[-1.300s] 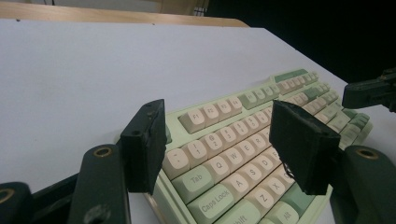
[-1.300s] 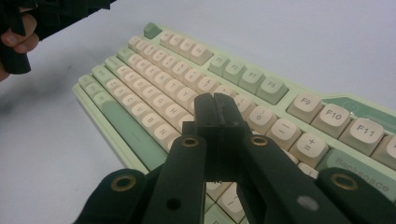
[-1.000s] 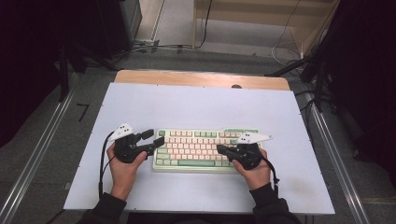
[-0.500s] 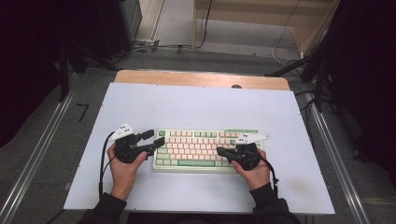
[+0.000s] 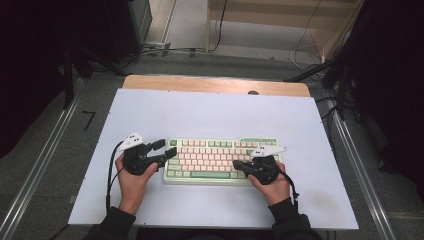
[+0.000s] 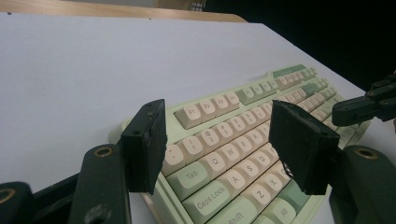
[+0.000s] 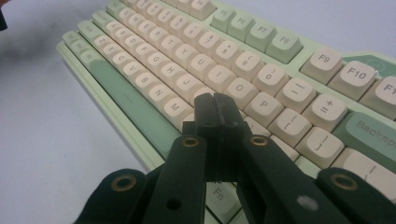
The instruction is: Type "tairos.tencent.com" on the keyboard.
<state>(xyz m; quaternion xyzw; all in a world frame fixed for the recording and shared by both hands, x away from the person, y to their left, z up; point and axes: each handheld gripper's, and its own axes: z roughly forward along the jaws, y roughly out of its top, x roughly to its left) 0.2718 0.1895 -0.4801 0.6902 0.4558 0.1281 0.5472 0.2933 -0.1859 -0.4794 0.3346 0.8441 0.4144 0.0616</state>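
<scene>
1. The table [image 5: 210, 112] was the biggest thing there, covered by a plain white sheet, with a strip of bare wood showing along the far edge.

2. On it sat a pale green keyboard [image 5: 220, 161] with cream keys, flat on the sheet on the person's side of the table, roughly centred between the two hands.

3. The left gripper [image 5: 167, 150] was at the keyboard's left end. Its two black fingers [image 6: 145, 142] stood well apart, with nothing pinched between them. From its own camera they framed the Tab and Caps Lock corner, so they sat just above or beside those keys. I couldn't tell if they actually touched the board.

4. The right gripper [image 5: 236, 164] was over the lower right part of the keyboard. Its fingers [image 7: 208, 116] were pressed flat together with nothing in between, tips pointing down at the keys near M and the comma. It looked like they rested right on the keys, but I couldn't see the contact itself.
</scene>
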